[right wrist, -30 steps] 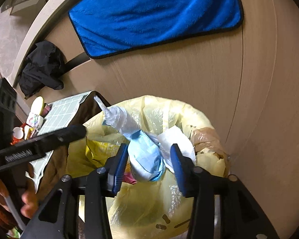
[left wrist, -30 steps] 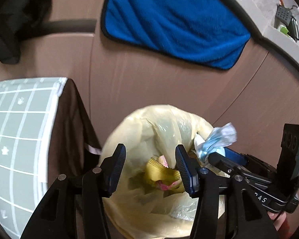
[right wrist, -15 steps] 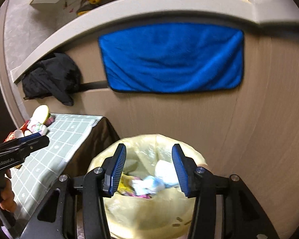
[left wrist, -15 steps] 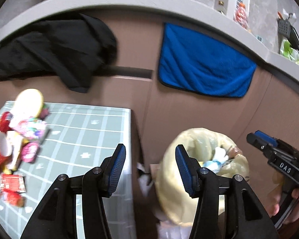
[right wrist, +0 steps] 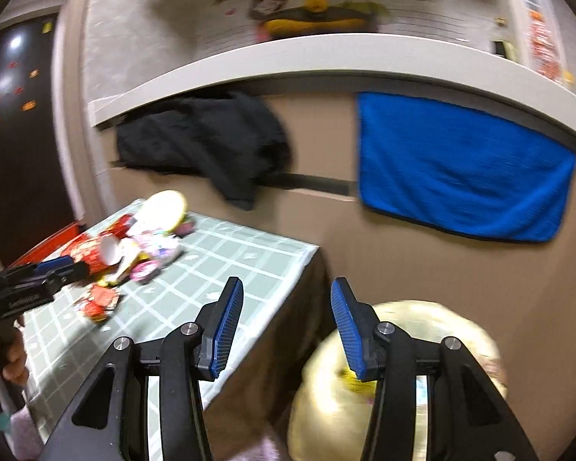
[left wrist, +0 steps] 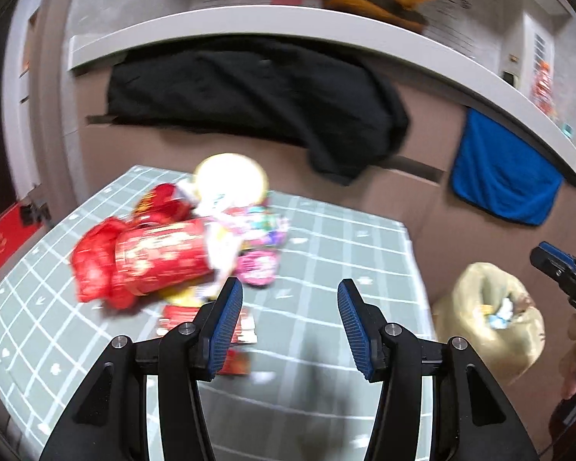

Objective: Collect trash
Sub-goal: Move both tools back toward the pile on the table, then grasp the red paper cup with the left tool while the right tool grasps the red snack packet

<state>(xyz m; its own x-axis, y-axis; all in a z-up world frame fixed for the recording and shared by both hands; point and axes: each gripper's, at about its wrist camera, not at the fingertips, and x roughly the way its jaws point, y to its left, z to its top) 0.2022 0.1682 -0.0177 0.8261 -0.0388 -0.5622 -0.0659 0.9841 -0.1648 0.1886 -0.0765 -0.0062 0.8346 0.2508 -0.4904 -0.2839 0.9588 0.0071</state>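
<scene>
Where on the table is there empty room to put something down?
The checked tablecloth is bare from the wrapper pile across to the edge by the yellow trash bag, and along its near side. The far left corner is crowded with red wrappers and packets.

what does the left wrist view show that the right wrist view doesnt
Only the left wrist view: the right gripper at its edge, and the open top of the yellow trash bag.
Only the right wrist view: the left gripper reaching over the trash pile.
Both: the checked table, black cloth, blue towel; each gripper's jaws open, empty.
</scene>
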